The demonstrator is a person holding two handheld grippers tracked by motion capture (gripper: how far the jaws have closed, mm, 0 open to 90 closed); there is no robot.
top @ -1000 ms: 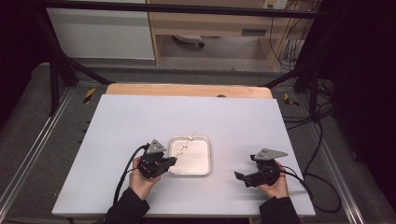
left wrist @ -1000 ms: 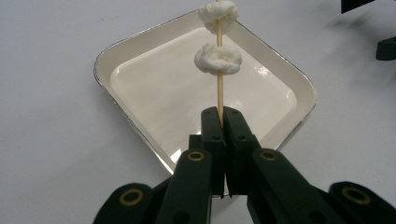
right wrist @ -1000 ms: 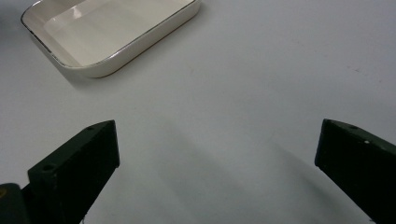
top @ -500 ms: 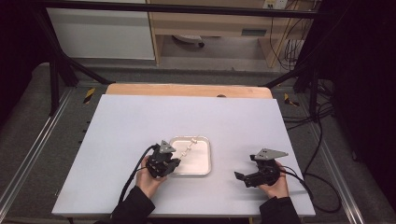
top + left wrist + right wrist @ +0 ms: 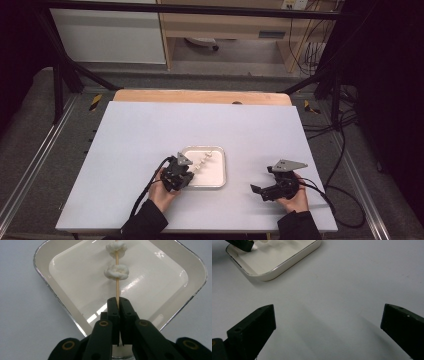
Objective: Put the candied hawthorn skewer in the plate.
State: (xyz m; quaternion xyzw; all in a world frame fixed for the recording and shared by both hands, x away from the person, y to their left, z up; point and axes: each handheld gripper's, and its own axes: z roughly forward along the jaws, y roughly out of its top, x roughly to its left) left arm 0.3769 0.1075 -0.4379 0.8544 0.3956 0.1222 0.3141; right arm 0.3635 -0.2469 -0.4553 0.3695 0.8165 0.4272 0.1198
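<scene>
A thin wooden skewer [image 5: 117, 287] threaded with white dough-like lumps [image 5: 116, 272] reaches out over a white square tray [image 5: 62, 307]. My left gripper [image 5: 117, 299] is shut on the skewer's near end, at the tray's near left corner [image 5: 186, 181] in the high view. The skewer [image 5: 205, 161] slants across the tray toward its far right. My right gripper [image 5: 328, 317] stands open and holds nothing, low over bare table to the right of the tray [image 5: 287, 261]; in the high view that gripper [image 5: 261, 191] points left.
The tray sits on a pale grey table top [image 5: 150, 125] with a wooden strip [image 5: 200, 96] along its far edge. Cables trail from both grippers toward the table's near edge. Dark frame legs and cabinets stand beyond the table.
My left gripper has moved right and slightly down to the tray's near left corner, with the skewer in its jaws. The right gripper has stayed still.
</scene>
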